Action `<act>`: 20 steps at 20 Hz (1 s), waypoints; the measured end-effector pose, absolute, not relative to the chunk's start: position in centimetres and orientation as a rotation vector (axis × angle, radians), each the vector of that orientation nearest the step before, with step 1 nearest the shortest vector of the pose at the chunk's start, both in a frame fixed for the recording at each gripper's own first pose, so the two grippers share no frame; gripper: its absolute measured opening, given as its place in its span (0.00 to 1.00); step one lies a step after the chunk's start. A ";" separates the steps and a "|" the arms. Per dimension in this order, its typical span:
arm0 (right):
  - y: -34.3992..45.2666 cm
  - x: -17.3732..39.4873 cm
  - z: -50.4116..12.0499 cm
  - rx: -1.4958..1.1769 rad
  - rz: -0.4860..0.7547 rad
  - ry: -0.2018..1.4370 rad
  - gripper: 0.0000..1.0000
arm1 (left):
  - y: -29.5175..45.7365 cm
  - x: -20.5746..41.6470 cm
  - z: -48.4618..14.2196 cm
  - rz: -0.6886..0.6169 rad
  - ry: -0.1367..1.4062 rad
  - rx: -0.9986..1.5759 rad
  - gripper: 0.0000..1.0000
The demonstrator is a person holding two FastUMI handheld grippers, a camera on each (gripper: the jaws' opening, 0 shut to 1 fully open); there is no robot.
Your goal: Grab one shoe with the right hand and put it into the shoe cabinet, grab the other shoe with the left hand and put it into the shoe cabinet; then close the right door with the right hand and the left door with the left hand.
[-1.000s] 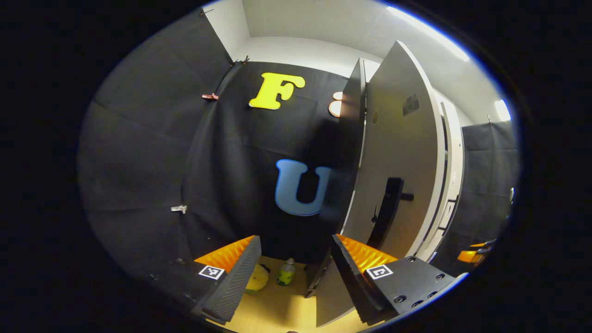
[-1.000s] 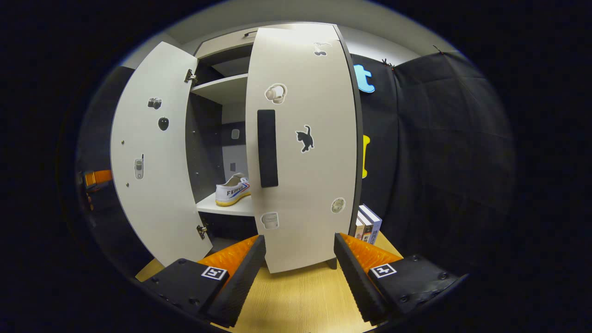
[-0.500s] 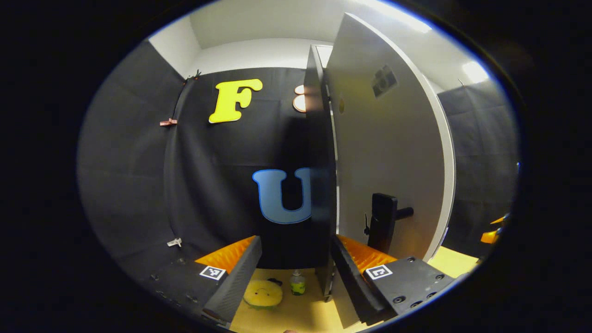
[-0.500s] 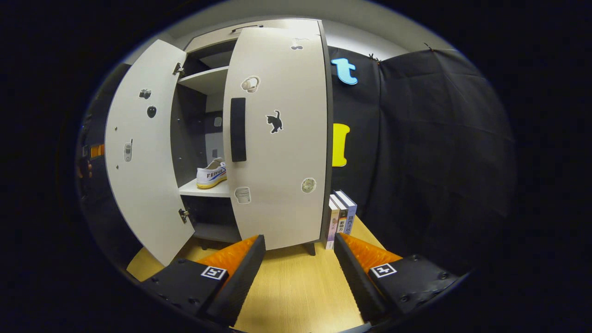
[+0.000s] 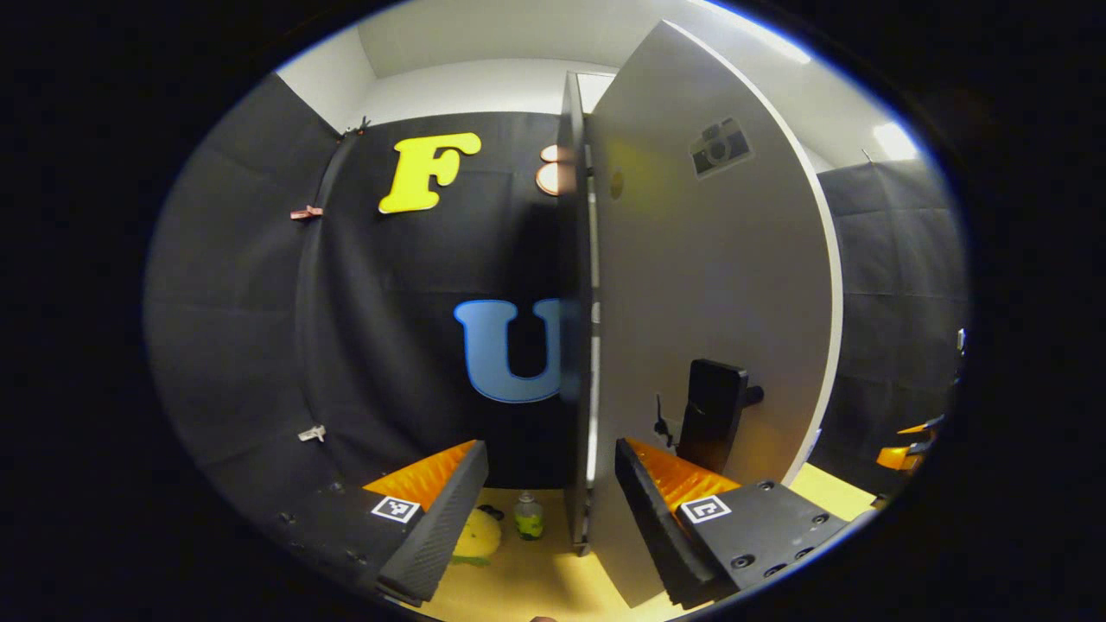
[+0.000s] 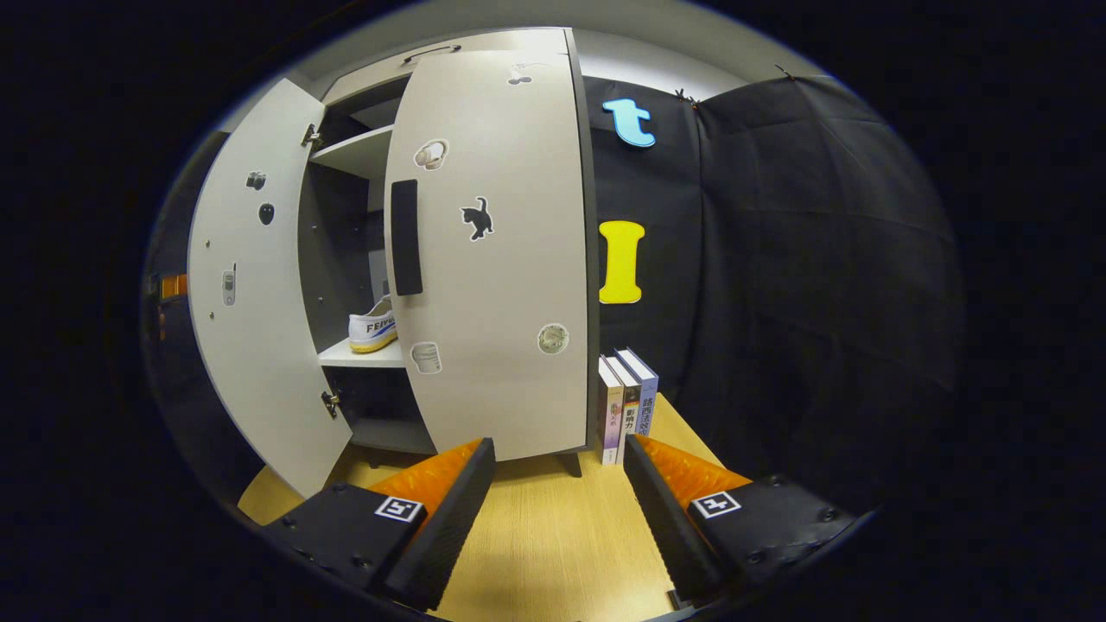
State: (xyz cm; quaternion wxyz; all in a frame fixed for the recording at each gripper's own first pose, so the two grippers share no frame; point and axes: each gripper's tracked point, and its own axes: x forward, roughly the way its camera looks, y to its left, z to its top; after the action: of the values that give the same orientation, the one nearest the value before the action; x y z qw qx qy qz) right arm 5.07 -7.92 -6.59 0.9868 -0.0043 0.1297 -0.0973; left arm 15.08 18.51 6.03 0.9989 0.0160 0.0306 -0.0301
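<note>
Left gripper agape, empty, beside left door, right gripper agape, empty, before right door, shoe shelved

left door near, cabinet farther

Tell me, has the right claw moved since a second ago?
Yes. The right claw has backed away from the shoe cabinet: the right door looks smaller and the books beside it now show fully.
</note>
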 end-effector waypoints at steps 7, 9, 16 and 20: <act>-11.6 5.5 -5.8 -0.002 -0.193 0.234 0.97 | 9.8 17.1 5.9 -0.077 0.051 0.026 0.93; -13.1 5.3 -5.6 -0.007 -0.204 0.223 0.97 | 7.2 18.4 5.5 -0.085 0.052 0.007 0.92; -17.2 4.7 -4.5 -0.028 -0.190 0.188 0.96 | 2.7 18.3 3.6 0.000 0.044 -0.042 0.94; -18.1 4.7 -5.7 0.002 -0.135 0.216 0.96 | 1.9 16.0 2.1 0.069 0.060 -0.064 0.94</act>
State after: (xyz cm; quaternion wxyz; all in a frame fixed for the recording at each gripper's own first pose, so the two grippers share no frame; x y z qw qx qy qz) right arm 4.71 -18.12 -5.73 0.9919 0.0012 0.1076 -0.0673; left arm 16.05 1.92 2.11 0.9984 -0.0319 0.0300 0.0347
